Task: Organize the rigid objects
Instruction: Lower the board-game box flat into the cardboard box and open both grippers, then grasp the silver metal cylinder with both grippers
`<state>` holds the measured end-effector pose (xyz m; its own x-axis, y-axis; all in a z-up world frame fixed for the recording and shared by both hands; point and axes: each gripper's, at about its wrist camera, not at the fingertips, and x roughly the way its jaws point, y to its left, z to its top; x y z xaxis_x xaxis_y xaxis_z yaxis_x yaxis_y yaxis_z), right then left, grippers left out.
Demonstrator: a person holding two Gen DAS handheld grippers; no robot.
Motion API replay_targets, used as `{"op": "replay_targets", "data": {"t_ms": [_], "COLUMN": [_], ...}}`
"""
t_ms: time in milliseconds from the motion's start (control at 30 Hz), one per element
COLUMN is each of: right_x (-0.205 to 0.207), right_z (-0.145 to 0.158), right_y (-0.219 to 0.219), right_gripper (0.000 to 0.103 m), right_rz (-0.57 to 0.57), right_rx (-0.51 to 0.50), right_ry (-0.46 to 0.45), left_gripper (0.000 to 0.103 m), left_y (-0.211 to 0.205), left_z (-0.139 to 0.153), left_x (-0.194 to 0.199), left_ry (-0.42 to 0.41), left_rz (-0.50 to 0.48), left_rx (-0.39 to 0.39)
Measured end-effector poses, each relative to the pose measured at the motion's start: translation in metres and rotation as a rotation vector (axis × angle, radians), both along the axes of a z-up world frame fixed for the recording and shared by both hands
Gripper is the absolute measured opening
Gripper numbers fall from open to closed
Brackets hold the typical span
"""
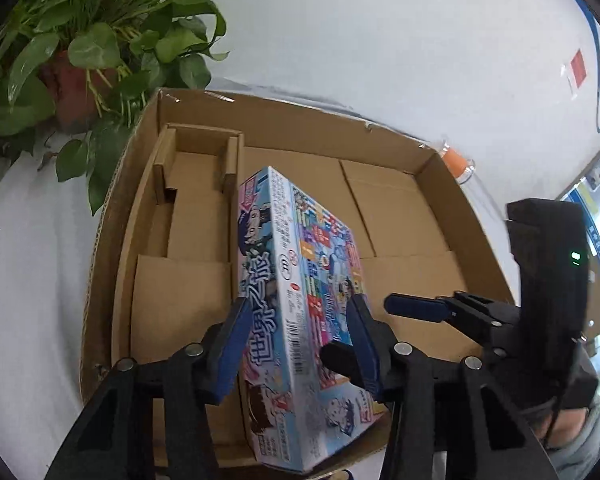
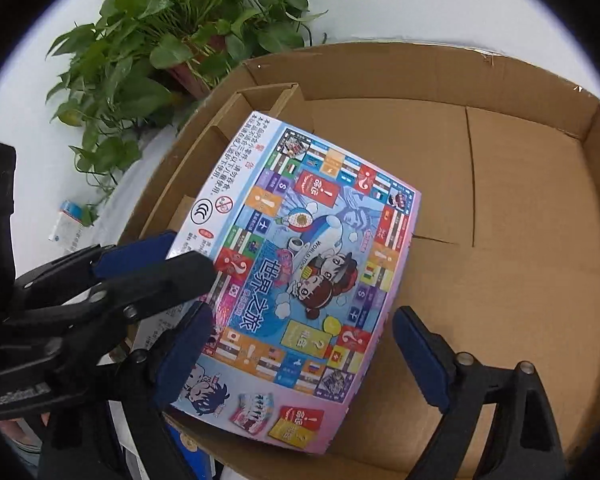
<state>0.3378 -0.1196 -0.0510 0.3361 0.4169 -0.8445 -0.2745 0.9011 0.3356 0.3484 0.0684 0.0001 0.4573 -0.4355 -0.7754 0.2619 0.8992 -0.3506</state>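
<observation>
A flat board game box [image 2: 300, 276], printed with a bright cartoon map, flags and Chinese lettering on blue and pink, tilts on its long edge inside a shallow open cardboard tray [image 2: 540, 220], close to the tray's left-hand partitions [image 1: 198, 168].

game box [image 2: 300, 280] in carton [image 2: 540, 240], plant [image 2: 172, 40]

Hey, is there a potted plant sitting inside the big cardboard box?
No, the potted plant stands outside the cardboard box, beyond its far corner on the white surface.
</observation>
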Motion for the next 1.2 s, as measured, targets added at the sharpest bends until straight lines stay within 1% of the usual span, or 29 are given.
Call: {"op": "replay_targets", "data": {"t_ms": [67,133,233,300,333,367,400,433,500,533,567,600,633,700,767,800,833,900,967,1000,1033,1100,1133,1200], "right_x": [-0.001,-0.001,0.004,0.006,0.007,0.010,0.010,0.011,0.013,0.014,0.015,0.015,0.015,0.015,0.012,0.005,-0.003,-0.033,-0.065,-0.089,-0.104,-0.140,-0.151,-0.169], "right_z": [0.002,0.004,-0.002,-0.010,-0.012,-0.015,-0.018,-0.021,-0.023,-0.023,-0.023,-0.022,-0.021,-0.018,-0.014,-0.007,0.000,0.025,0.045,0.053,0.056,0.058,0.057,0.047], "right_y": [0.000,0.003,-0.006,-0.011,-0.016,-0.013,-0.013,-0.012,-0.009,-0.007,-0.004,0.002,0.005,0.007,0.003,-0.002,-0.008,-0.026,-0.046,-0.059,-0.068,-0.082,-0.085,-0.083], "right_gripper": [0.091,0.091,0.091,0.091,0.091,0.091,0.090,0.088,0.082,0.080,0.080,0.080,0.081,0.082,0.082,0.082,0.082,0.082,0.083,0.084,0.084,0.084,0.084,0.083], "right_rz": [0.008,0.015,0.015,0.005,0.007,0.012,0.017,0.024,0.030,0.035,0.042,0.055,0.066,0.071,0.056,0.037,0.019,-0.021,-0.042,-0.055,-0.061,-0.070,-0.071,-0.052], "right_rx": [-0.020,-0.046,-0.038,-0.050,-0.061,-0.078,-0.083,-0.074,-0.048,-0.046,-0.053,-0.057,-0.047,-0.037,-0.024,-0.032,-0.047,-0.073,-0.056,-0.023,0.000,0.002,-0.008,-0.018], "right_ry": [0.009,0.009,0.041,0.073,0.075,0.081,0.090,0.108,0.122,0.129,0.127,0.118,0.114,0.093,0.072,0.046,0.014,-0.091,-0.153,-0.165,-0.160,-0.154,-0.150,-0.121], "left_gripper": [0.046,0.046,0.046,0.046,0.046,0.046,0.046,0.046,0.046,0.049,0.052,0.061,0.066,0.066,0.066,0.064,0.064,0.064,0.065,0.073,0.087,0.101,0.101,0.100], "left_y": [0.000,0.001,0.001,-0.004,-0.009,-0.012,-0.017,-0.017,-0.009,-0.005,0.001,0.007,0.016,0.030,0.039,0.041,0.043,0.046,0.045,0.044,0.040,0.029,0.019,0.002], "left_z": [0.002,0.000,-0.001,0.002,0.001,0.001,0.001,0.002,0.008,0.012,0.018,0.022,0.023,0.015,0.000,-0.006,-0.007,0.001,0.020,0.030,0.038,0.047,0.047,0.040], "left_x": [-0.002,-0.005,-0.015,-0.025,-0.028,-0.029,-0.031,-0.033,-0.038,-0.042,-0.049,-0.056,-0.063,-0.067,-0.070,-0.072,-0.077,-0.086,-0.103,-0.114,-0.128,-0.153,-0.163,-0.176], "left_ry": [0.001,0.021,0.046,0.050,0.062,0.057,0.046,0.044,0.038,0.014,-0.031,-0.067,-0.079,-0.045,0.026,0.056,0.047,0.021,-0.047,-0.087,-0.120,-0.146,-0.137,-0.085], "left_rz": [-0.012,-0.020,-0.038,-0.073,-0.105,-0.121,-0.124,-0.116,-0.080,-0.065,-0.045,-0.021,0.016,0.054,0.069,0.069,0.074,0.102,0.119,0.108,0.095,0.078,0.049,-0.020], "left_rx": [-0.005,-0.012,-0.057,-0.098,-0.114,-0.115,-0.087,-0.077,-0.092,-0.083,-0.050,-0.012,0.028,0.041,0.037,0.028,0.023,0.019,0.012,0.004,-0.005,-0.026,-0.046,-0.118]}}
